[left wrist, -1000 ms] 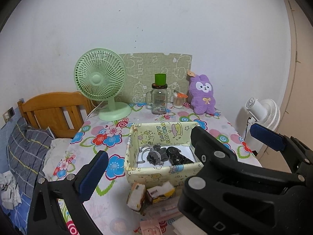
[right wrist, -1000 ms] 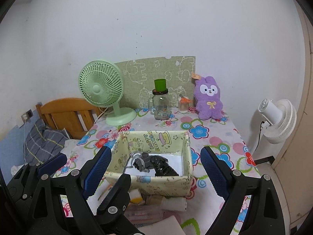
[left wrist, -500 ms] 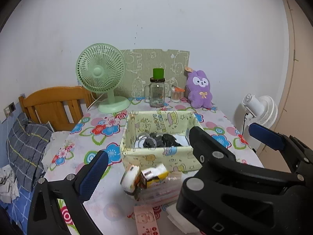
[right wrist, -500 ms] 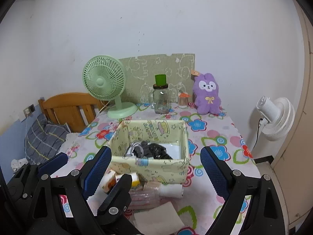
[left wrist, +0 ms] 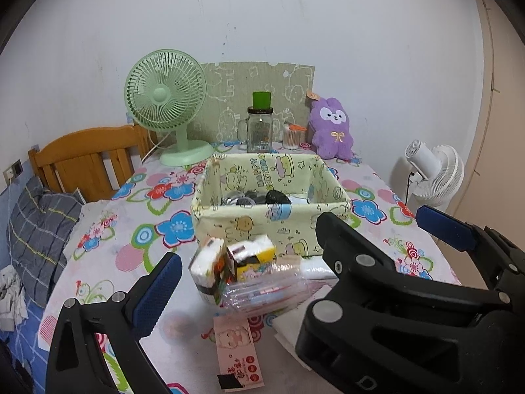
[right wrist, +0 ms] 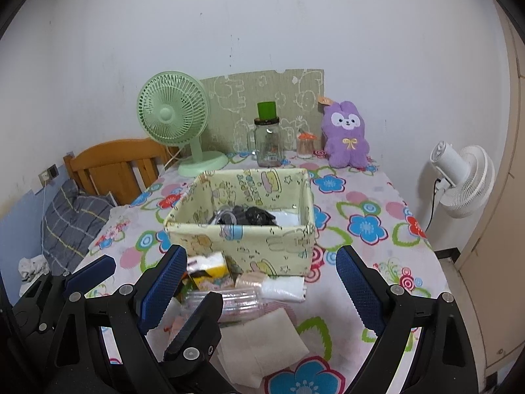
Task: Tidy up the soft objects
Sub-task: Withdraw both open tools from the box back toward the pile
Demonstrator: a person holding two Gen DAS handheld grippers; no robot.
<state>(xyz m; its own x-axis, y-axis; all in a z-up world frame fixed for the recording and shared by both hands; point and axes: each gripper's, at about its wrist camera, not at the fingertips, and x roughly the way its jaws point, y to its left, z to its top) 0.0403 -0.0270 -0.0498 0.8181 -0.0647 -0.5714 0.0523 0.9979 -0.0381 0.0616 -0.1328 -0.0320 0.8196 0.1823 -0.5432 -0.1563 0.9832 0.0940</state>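
A yellow cartoon-print fabric box (left wrist: 272, 226) (right wrist: 242, 246) stands mid-table with dark soft items (right wrist: 252, 215) inside. In front of it lie tissue packs (left wrist: 236, 262), a clear plastic packet (left wrist: 265, 292), a white cloth (right wrist: 282, 289) and a folded white sheet (right wrist: 262, 344). A purple plush rabbit (left wrist: 331, 131) (right wrist: 346, 138) sits at the back by the wall. My left gripper (left wrist: 259, 262) is open; the right gripper's left finger hides its right finger. My right gripper (right wrist: 259, 252) is open over the packs, holding nothing. The two grippers overlap side by side.
A green desk fan (left wrist: 167, 105), a glass jar with a green lid (left wrist: 261, 128) and a swab holder (left wrist: 292, 136) line the back. A pink packet (left wrist: 236, 351) lies near me. A wooden headboard (left wrist: 85, 157) stands left, a white fan (right wrist: 462, 177) right of the table.
Both grippers have sunk toward the table, so the box sits higher in view and less of its inside shows. The packs and sheets in front came into view. Jaws unchanged.
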